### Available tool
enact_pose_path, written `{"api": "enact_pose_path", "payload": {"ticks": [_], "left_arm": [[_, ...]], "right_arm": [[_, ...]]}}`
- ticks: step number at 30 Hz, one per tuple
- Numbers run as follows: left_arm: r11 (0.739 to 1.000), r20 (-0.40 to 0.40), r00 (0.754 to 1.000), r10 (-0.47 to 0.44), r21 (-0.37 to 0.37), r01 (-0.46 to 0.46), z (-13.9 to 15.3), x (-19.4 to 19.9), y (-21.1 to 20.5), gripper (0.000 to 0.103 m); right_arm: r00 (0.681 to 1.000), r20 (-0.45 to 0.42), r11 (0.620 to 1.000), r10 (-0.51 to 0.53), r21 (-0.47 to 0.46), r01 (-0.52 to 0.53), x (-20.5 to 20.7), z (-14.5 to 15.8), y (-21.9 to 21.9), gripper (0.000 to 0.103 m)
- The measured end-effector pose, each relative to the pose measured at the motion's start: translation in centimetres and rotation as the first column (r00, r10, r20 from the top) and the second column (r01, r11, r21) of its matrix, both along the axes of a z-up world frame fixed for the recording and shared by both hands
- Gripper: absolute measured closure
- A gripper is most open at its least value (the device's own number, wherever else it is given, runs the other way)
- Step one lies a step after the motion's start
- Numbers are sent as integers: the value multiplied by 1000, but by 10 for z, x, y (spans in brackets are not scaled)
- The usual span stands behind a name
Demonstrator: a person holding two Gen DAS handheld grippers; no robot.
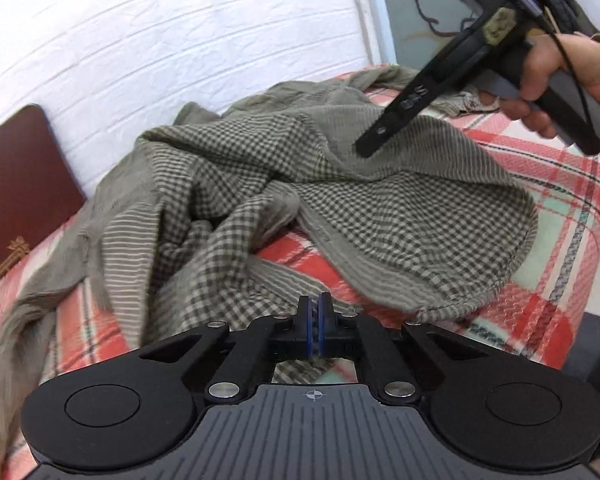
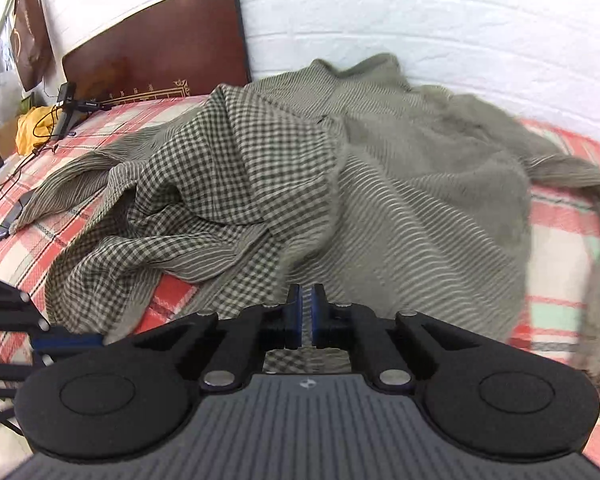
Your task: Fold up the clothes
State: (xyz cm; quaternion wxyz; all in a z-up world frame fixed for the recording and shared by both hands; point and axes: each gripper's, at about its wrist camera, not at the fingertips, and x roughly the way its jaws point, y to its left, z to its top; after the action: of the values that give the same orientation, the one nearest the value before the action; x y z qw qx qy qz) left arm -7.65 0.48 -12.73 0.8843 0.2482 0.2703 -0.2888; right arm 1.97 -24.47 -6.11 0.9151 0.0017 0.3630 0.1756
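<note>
Olive-grey checked cloth (image 1: 228, 184) lies crumpled across your red plaid bedcover (image 1: 540, 184), bunched toward the white brick wall (image 1: 180, 40), with a dark headboard (image 2: 156, 44) at one end. Your left gripper (image 1: 314, 312) sits low over the near edge of the cloth, its blue pads pressed together; whether fabric is caught between them cannot be told. Your right gripper (image 2: 303, 304) shows a thin slit between its pads, nearly together, with no cloth visibly pinched. In the left view its black finger tip meets a raised fold of the cloth, with your hand (image 1: 552, 80) on its handle. A phone (image 2: 10, 220) and cables (image 2: 24, 168) lie beside the cloth's far corner.
</note>
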Motion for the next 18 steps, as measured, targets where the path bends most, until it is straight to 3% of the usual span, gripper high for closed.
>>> {"api": "enact_pose_path", "payload": {"ticks": [5, 7, 10, 14, 18], "left_arm": [[998, 19, 1000, -21, 64, 20, 7, -12, 7, 103], [999, 26, 1000, -8, 54, 6, 8, -12, 10, 103], [999, 13, 999, 41, -18, -41, 13, -10, 21, 103], [991, -13, 998, 56, -120, -57, 28, -14, 38, 103], [985, -35, 998, 58, -161, -63, 34, -20, 48, 103]], "right_arm": [[993, -22, 983, 120, 142, -116, -22, 14, 14, 90], [975, -68, 950, 209, 252, -186, -25, 11, 27, 61], [945, -132, 914, 298, 327, -242, -23, -1, 52, 58], [934, -193, 895, 300, 396, -205, -16, -14, 63, 57], [905, -302, 803, 299, 592, -68, -4, -28, 49, 54]]}}
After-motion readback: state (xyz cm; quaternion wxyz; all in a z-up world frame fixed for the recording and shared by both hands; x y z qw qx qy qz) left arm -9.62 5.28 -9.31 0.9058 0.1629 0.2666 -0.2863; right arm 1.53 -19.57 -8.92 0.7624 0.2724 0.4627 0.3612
